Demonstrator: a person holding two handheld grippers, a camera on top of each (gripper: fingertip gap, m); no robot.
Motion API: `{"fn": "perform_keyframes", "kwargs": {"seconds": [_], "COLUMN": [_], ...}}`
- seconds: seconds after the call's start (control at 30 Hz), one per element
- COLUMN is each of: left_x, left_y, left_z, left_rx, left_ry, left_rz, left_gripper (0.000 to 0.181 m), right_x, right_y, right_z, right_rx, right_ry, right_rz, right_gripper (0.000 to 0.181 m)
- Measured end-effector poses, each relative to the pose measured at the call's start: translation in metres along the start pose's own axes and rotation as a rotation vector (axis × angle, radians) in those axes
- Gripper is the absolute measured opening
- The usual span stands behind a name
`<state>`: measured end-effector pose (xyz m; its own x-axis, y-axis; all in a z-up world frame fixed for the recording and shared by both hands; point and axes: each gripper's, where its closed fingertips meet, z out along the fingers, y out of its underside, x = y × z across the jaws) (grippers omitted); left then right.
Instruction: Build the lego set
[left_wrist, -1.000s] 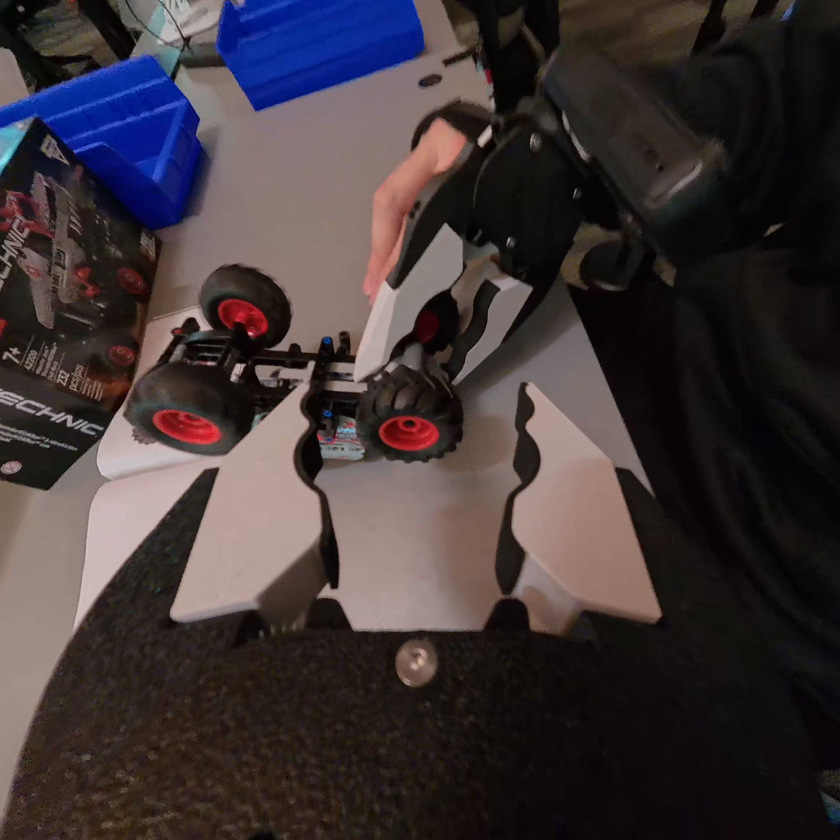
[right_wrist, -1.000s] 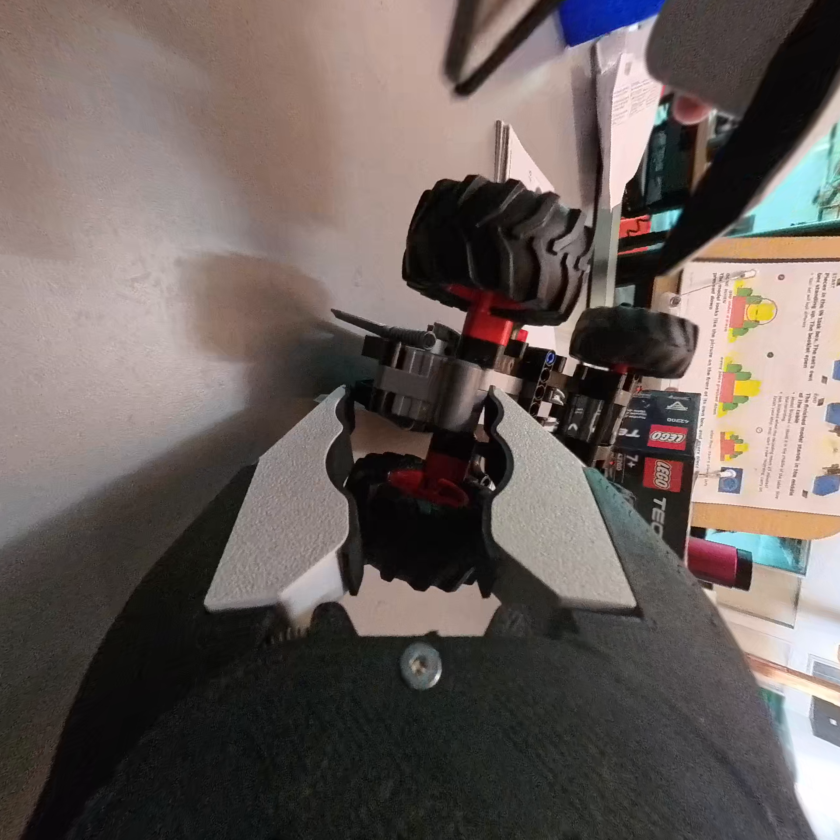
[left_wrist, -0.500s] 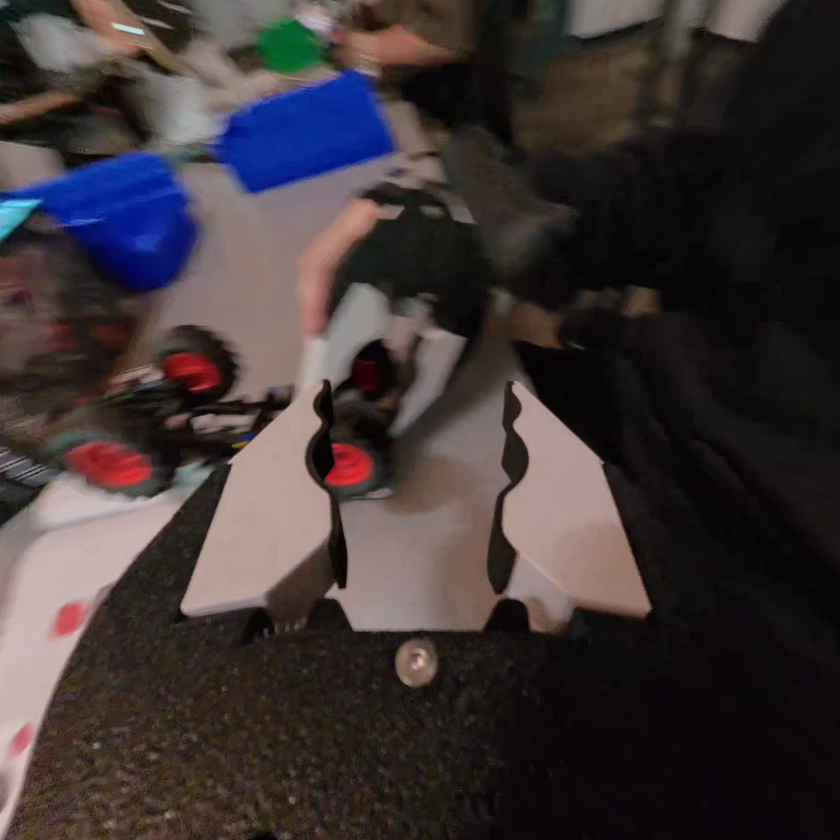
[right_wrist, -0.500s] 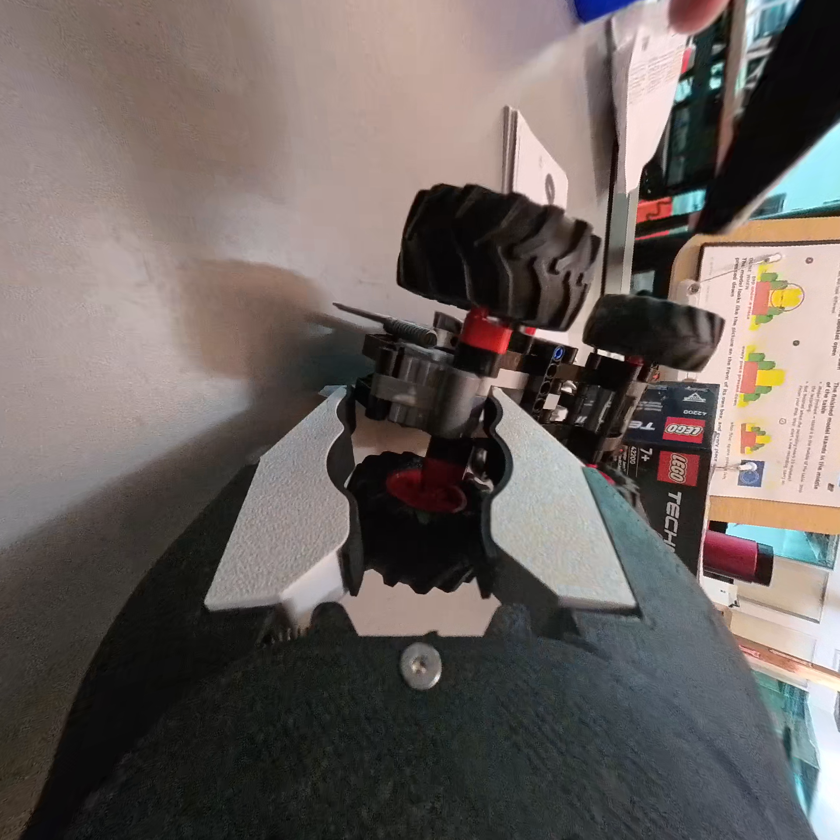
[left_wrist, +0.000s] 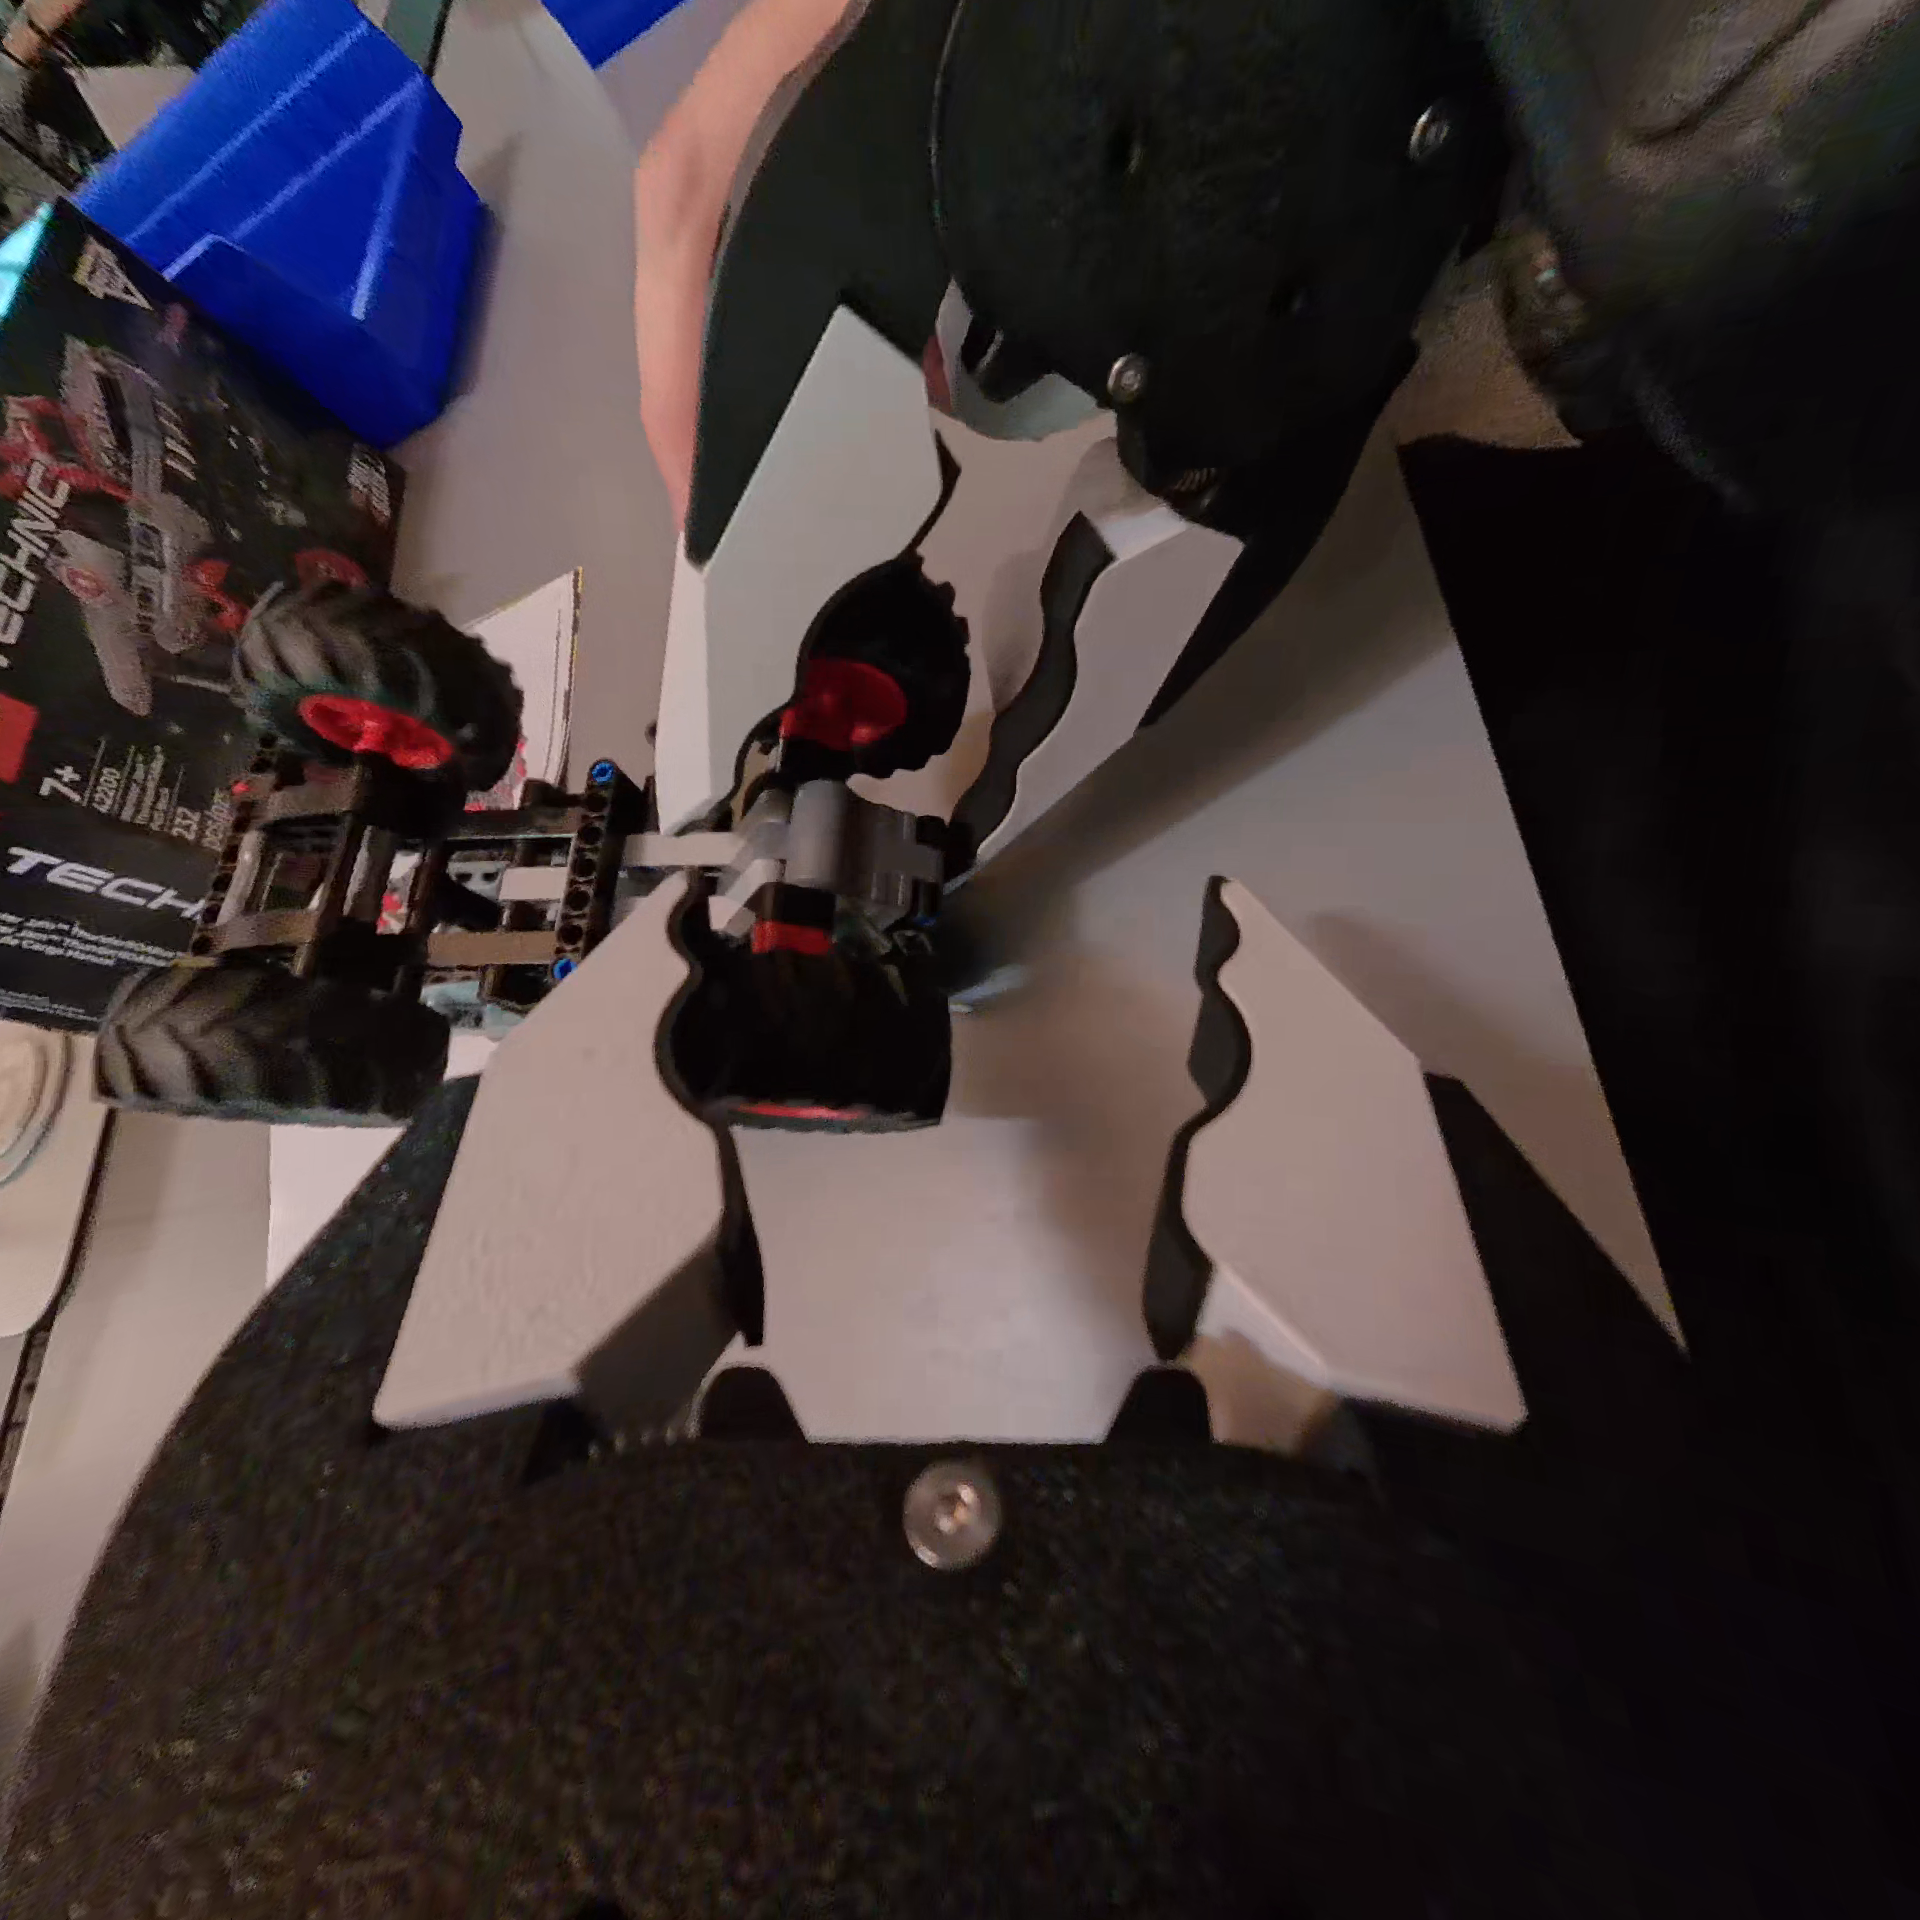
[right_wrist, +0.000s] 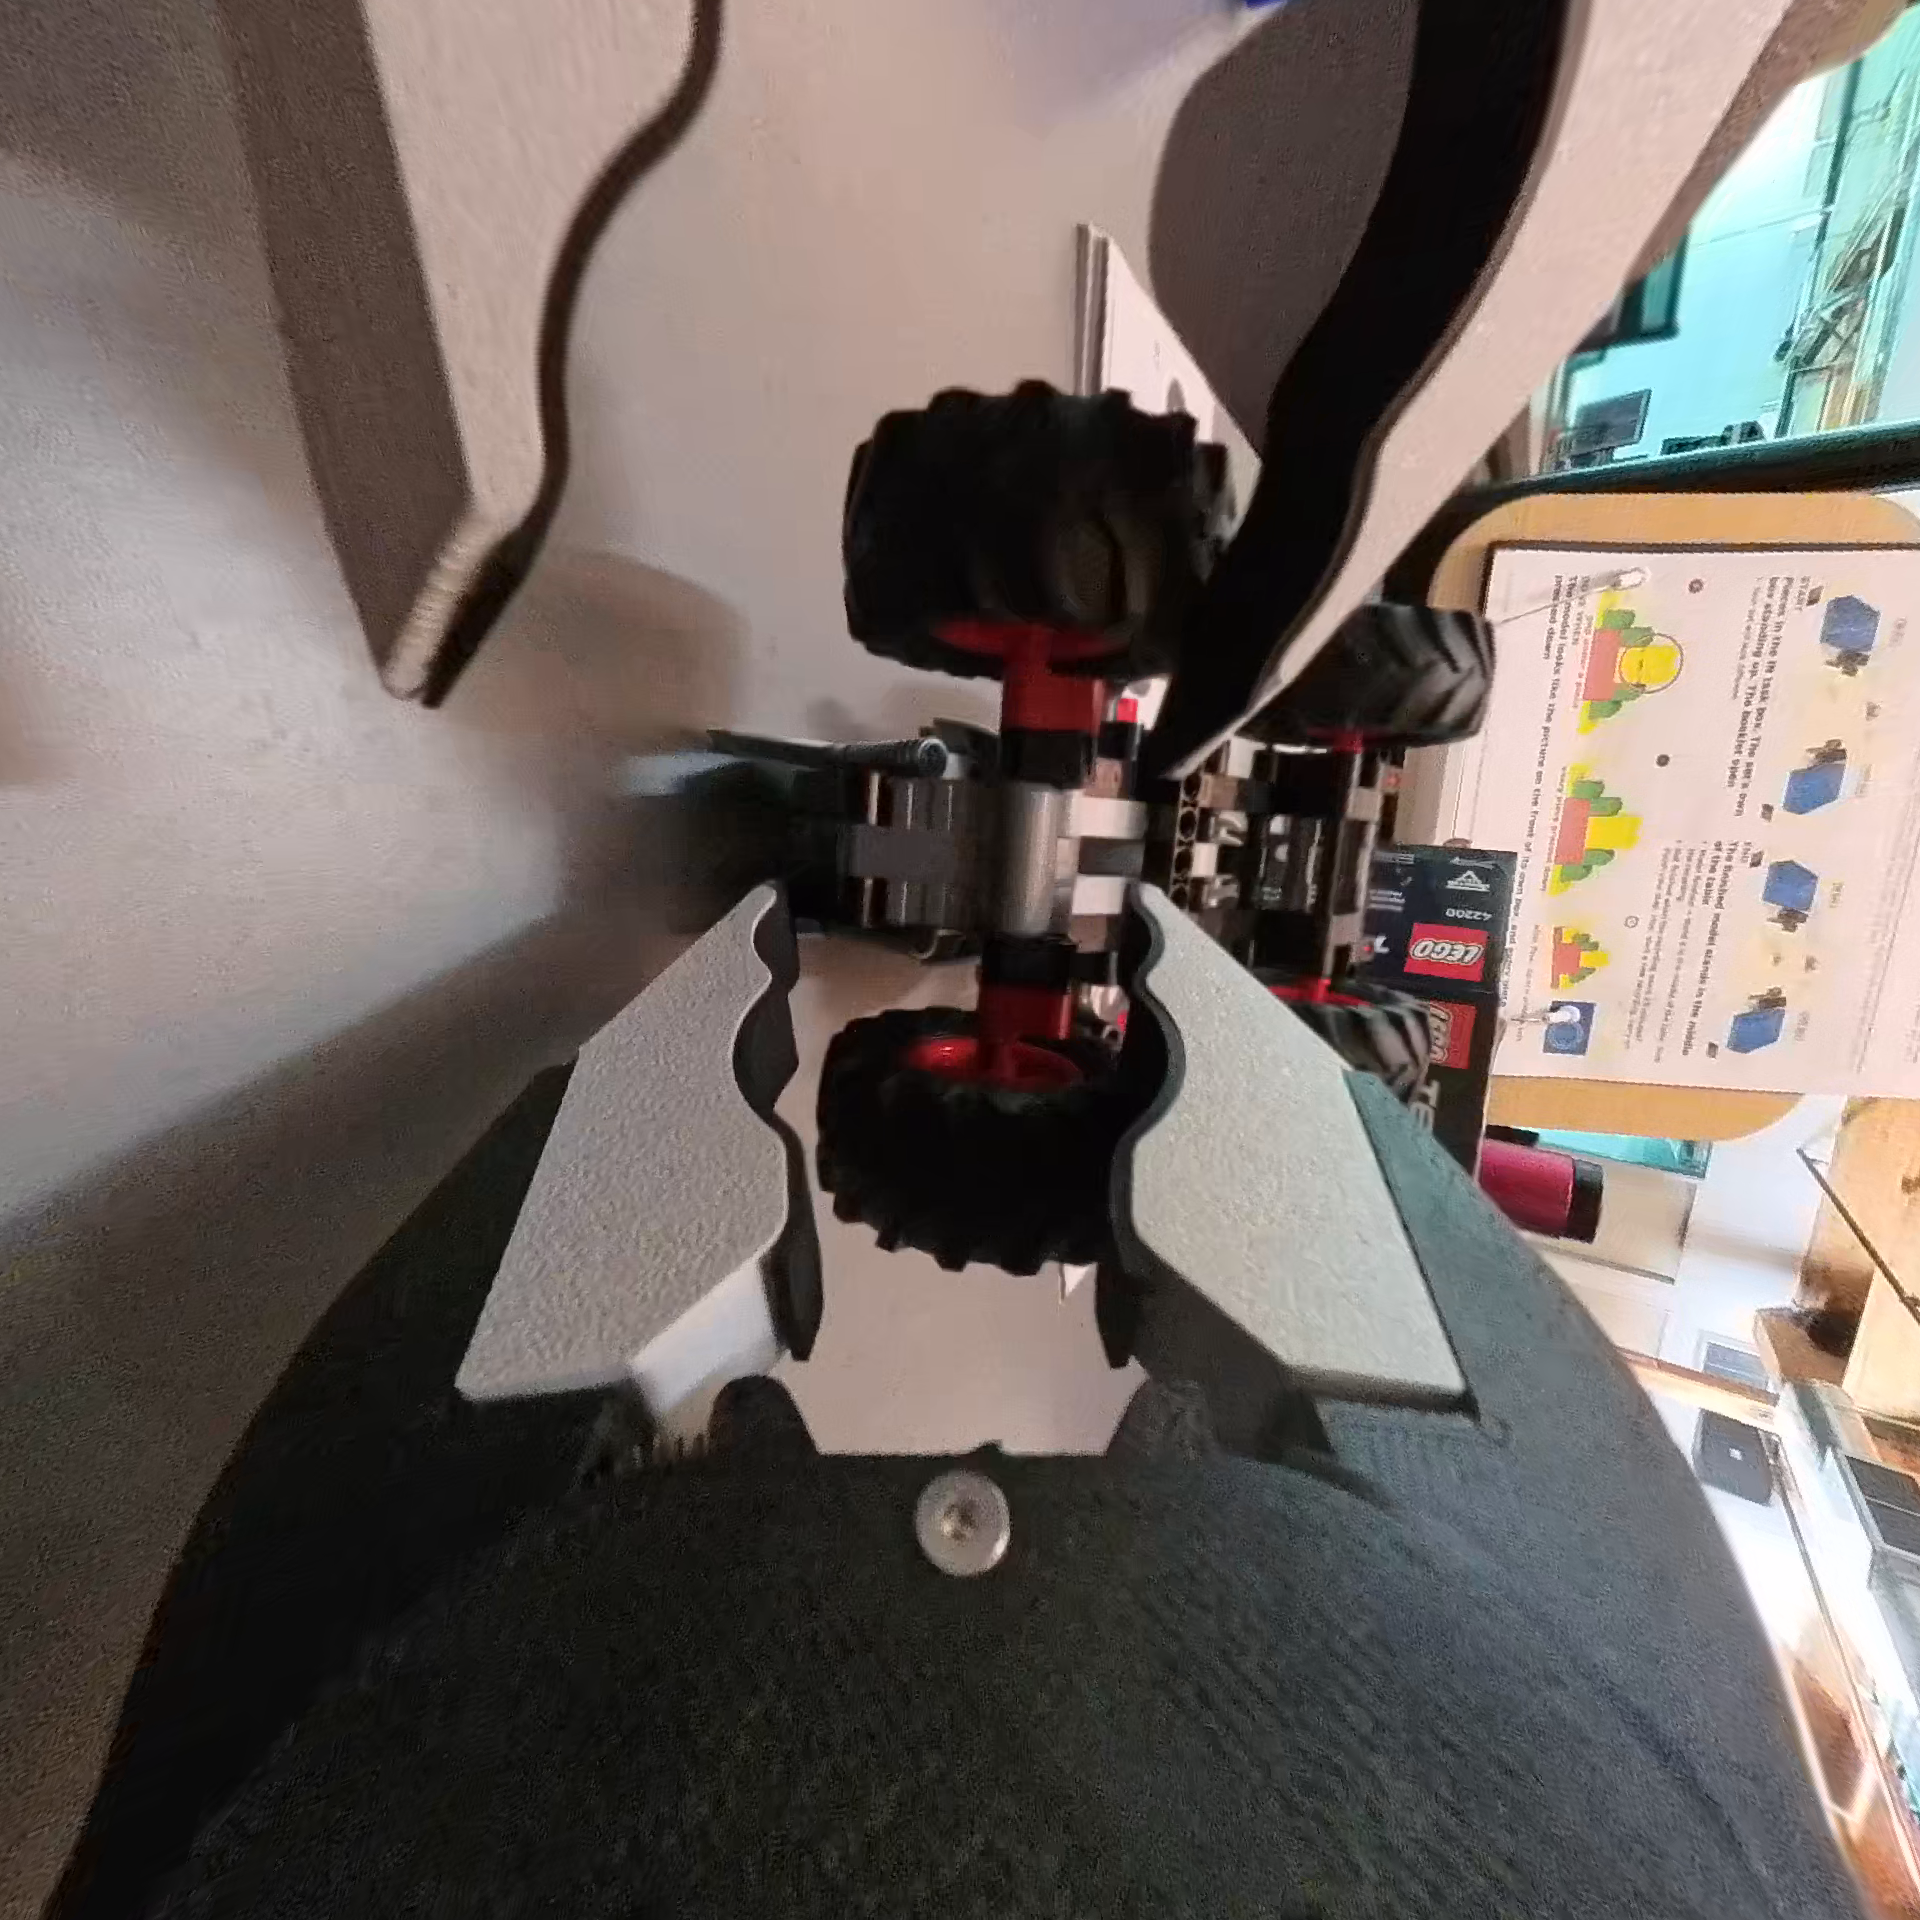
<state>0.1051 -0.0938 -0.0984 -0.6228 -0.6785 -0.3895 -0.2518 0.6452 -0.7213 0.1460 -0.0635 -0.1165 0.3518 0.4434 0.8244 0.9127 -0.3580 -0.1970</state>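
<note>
1. L gripper (left_wrist: 951, 1023): jaws spread wide, nothing held. Front tyre (left_wrist: 821, 1049) of the truck chassis (left_wrist: 540, 883) sits between its fingertips, against the L finger; gap to the other finger.
2. R gripper (right_wrist: 961, 1039): jaws closed in on the chassis' near wheel (right_wrist: 956, 1153), black tyre w/ red hub. R pad touches the tyre; small gap on the L side, so grip looks loose. Axle runs up from it to the far wheel (right_wrist: 1023, 540).
3. Chassis lies across the grey table (left_wrist: 1351, 810), black/grey beams, four black tyres w/ red hubs. Whether it's lifted or resting, can't tell.
4. Behind chassis: white booklet (left_wrist: 535, 665), then the black set box (left_wrist: 135, 582).
5. Further back: blue bin (left_wrist: 301, 229).
6. R view, far right: instruction sheet on a wooden board (right_wrist: 1683, 810).
</note>
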Motion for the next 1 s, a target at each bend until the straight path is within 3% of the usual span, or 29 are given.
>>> {"fn": "perform_keyframes", "kwargs": {"seconds": [0.07, 0.1, 0.13, 0.23, 0.4, 0.5, 0.57, 0.67, 0.73, 0.8, 0.87, 0.93, 0.97, 1.0], "left_x": [0.026, 0.055, 0.074, 0.056, -0.006, -0.031, -0.022, -0.016, -0.017, -0.026, -0.027, -0.036, -0.053, -0.079], "left_y": [-0.009, -0.011, -0.007, 0.001, -0.034, -0.018, -0.008, 0.004, 0.007, 0.007, 0.005, -0.003, -0.004, 0.007], "left_z": [-0.006, -0.014, -0.019, -0.016, -0.035, -0.032, -0.025, -0.013, -0.006, -0.006, -0.007, -0.014, -0.025, -0.04], "left_rx": [0.059, 0.068, 0.039, 0.025, 0.271, 0.191, 0.127, 0.061, 0.047, 0.053, 0.083, 0.198, 0.293, 0.351], "left_ry": [0.157, 0.336, 0.445, 0.3, 0.024, -0.138, -0.125, -0.154, -0.175, -0.223, -0.205, -0.185, -0.227, -0.325], "left_rz": [-0.038, -0.04, -0.031, 0.01, -0.129, -0.164, -0.116, -0.04, -0.045, -0.065, -0.117, -0.296, -0.46, -0.63], "left_gripper": [0.083, 0.052, 0.038, 0.054, 0.061, 0.063, 0.069, 0.069, 0.072, 0.056, 0.053, 0.048, 0.037, 0.0], "right_x": [0.001, 0.003, 0.004, 0.002, 0.008, 0.012, 0.012, 0.008, 0.002, 0.0, 0.001, 0.003, 0.003, 0.003], "right_y": [0.004, 0.007, 0.009, 0.011, 0.008, 0.0, -0.008, -0.002, -0.005, -0.006, -0.006, -0.003, -0.001, 0.0], "right_z": [-0.002, -0.003, -0.004, -0.006, -0.008, -0.015, -0.018, -0.008, -0.003, -0.001, 0.0, 0.001, 0.002, 0.001], "right_rx": [-0.018, -0.033, -0.037, -0.024, -0.027, 0.008, 0.058, 0.015, 0.032, 0.033, 0.032, 0.023, 0.017, 0.013], "right_ry": [-0.001, 0.004, 0.005, -0.006, 0.073, 0.148, 0.181, 0.144, 0.11, 0.114, 0.129, 0.151, 0.16, 0.161], "right_rz": [-0.004, 0.019, 0.026, 0.014, -0.014, -0.029, -0.056, -0.066, -0.072, -0.087, -0.086, -0.085, -0.089, -0.091], "right_gripper": [0.061, 0.058, 0.055, 0.052, 0.065, 0.064, 0.063, 0.073, 0.056, 0.053, 0.053, 0.053, 0.052, 0.052]}}
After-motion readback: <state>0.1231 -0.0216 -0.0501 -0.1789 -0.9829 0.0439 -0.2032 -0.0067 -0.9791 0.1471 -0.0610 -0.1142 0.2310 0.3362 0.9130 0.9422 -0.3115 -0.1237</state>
